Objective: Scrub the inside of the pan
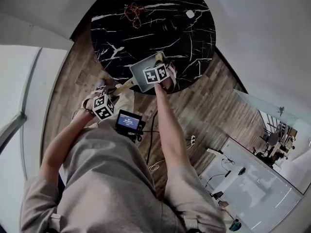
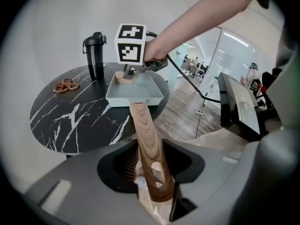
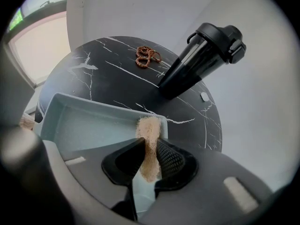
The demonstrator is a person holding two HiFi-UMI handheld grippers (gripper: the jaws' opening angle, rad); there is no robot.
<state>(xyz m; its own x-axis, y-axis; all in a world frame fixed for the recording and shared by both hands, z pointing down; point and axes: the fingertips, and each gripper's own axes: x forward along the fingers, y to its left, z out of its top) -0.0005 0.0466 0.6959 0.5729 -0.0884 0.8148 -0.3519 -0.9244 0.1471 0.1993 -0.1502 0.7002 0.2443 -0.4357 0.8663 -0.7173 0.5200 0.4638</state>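
At the near edge of the round black marble tabletop [image 1: 121, 28], the pale blue-grey rectangular pan [image 1: 139, 72] is sitting w/ its wooden handle [image 2: 144, 125] sticking out past the rim toward the person. The left gripper [image 2: 154, 187] is holding that handle near its end, fingers closed on it. The right gripper [image 3: 149, 159] is pinching a tan fibrous scrub pad [image 3: 149, 134] tight, pad tip hanging at the pan's far corner; whether it's touching the pan floor I can't tell. Risks, as I'm judging them: w/ the pan lying this close to the edge, a hard stroke toward the person could be dragging it off, esp. w/ the hold so far out on the handle, & a stroke away could be shoving it into the tall black bottle [image 2: 95, 55] just beyond. The pad is being held by a thin edge, so it may be slipping out under pressure. Head view is giving the edge position but hiding the pad behind the right gripper. Right gripper view is showing pad & pan interior; only left gripper view is showing the hold on the handle.
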